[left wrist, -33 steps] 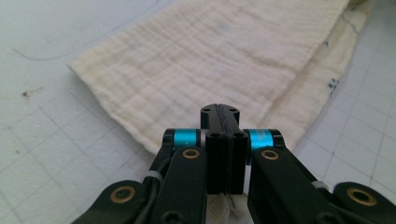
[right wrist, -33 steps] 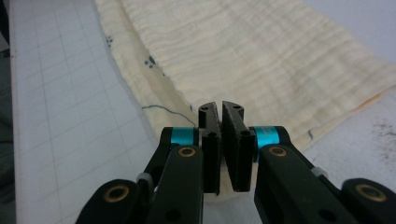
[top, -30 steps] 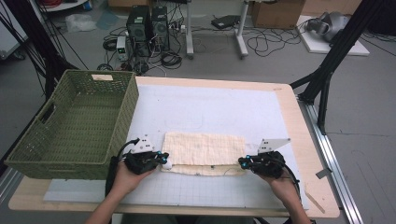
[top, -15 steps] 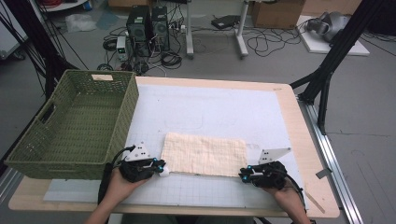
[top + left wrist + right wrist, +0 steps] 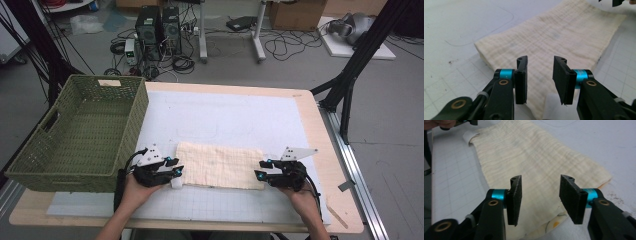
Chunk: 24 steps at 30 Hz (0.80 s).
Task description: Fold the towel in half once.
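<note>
A cream cloth (image 5: 220,165), folded into a flat rectangle, lies on the white mat near the table's front. My left gripper (image 5: 176,172) stands open at the cloth's left end, its jaws apart over the near corner. In the left gripper view the cloth (image 5: 554,37) stretches away beyond the left gripper (image 5: 540,60). My right gripper (image 5: 257,175) is open at the right end. The right gripper view shows the cloth (image 5: 529,157) running under and past the right gripper (image 5: 540,178), with nothing pinched between the pads.
A green woven basket (image 5: 75,172) stands empty at the table's left, close to my left hand. The white gridded mat (image 5: 225,115) covers most of the wooden table. Computers and cables lie on the floor behind.
Both grippers were at the cloth's near edge a second ago, drew back a little, and now stand open at its two ends. The cloth lies flatter.
</note>
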Each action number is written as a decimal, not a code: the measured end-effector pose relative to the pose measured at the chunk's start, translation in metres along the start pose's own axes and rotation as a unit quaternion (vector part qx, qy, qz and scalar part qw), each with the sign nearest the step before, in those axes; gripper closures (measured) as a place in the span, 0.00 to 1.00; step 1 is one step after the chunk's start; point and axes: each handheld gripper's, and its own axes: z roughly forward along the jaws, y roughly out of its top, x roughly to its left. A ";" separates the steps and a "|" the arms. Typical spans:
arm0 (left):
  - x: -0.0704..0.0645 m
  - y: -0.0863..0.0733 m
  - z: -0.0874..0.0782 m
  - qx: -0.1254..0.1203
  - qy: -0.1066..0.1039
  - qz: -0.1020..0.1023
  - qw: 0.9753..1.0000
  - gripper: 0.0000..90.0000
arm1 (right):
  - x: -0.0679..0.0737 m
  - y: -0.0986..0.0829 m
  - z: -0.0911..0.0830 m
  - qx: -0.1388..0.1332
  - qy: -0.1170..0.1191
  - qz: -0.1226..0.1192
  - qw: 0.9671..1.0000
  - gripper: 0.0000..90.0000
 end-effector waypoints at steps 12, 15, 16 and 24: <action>0.003 -0.003 -0.004 -0.012 0.007 -0.003 1.000 0.64 | 0.003 0.003 0.007 -0.004 -0.015 0.003 1.000 0.42; 0.000 -0.002 -0.003 -0.012 0.006 0.002 1.000 0.62 | 0.005 0.003 0.010 0.007 -0.013 -0.002 1.000 0.39; -0.001 -0.001 -0.003 -0.013 0.005 0.003 1.000 0.61 | 0.007 0.003 0.011 0.010 -0.013 -0.007 1.000 0.38; -0.002 -0.002 -0.004 -0.013 0.004 0.002 1.000 0.59 | 0.010 0.003 0.011 0.009 -0.008 -0.014 1.000 0.37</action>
